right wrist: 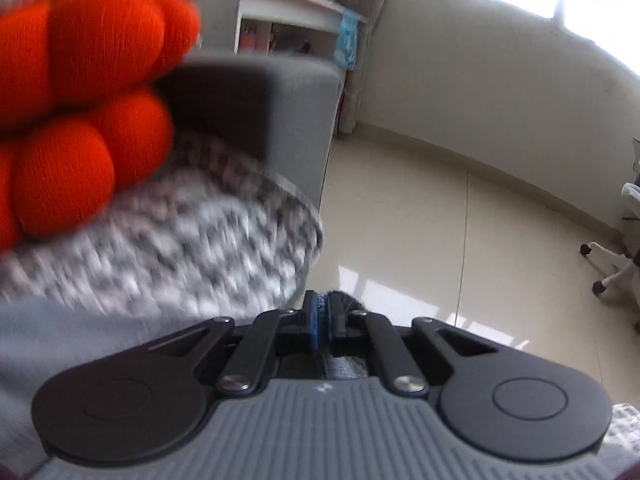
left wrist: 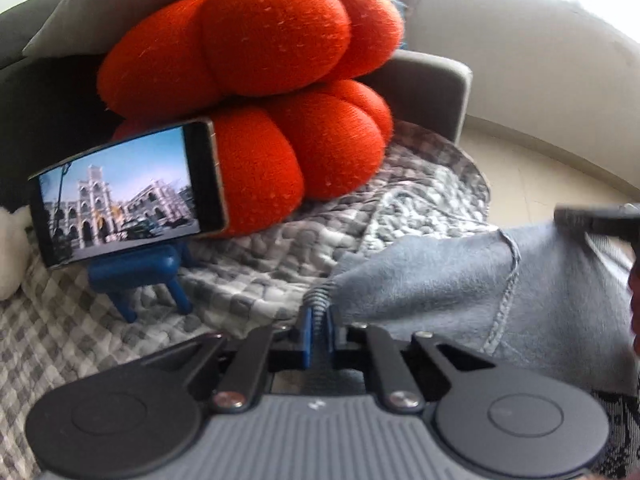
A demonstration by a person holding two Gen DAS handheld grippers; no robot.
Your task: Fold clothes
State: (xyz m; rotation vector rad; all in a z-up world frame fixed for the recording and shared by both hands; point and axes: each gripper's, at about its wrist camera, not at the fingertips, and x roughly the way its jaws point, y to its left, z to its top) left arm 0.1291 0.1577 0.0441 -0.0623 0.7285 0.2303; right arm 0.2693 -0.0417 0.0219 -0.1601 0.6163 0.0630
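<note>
A light blue-grey garment (left wrist: 460,280) with a stitched seam stretches from lower centre to the right in the left wrist view, over a grey-and-white checked quilt (left wrist: 300,232). My left gripper (left wrist: 318,312) is shut on its ribbed edge. At the right edge, the other gripper's dark tip (left wrist: 596,218) touches the same garment. In the right wrist view, my right gripper (right wrist: 322,312) is shut on a ribbed strip of the garment (right wrist: 52,332), which spreads to the lower left. That view is motion-blurred.
Two stacked orange pumpkin cushions (left wrist: 256,92) rest against the grey sofa arm (left wrist: 428,88). A phone (left wrist: 124,192) showing a video stands on a blue holder (left wrist: 140,272). Cream tiled floor (right wrist: 460,240), a white shelf (right wrist: 288,12) and a chair base (right wrist: 612,268) lie right of the sofa.
</note>
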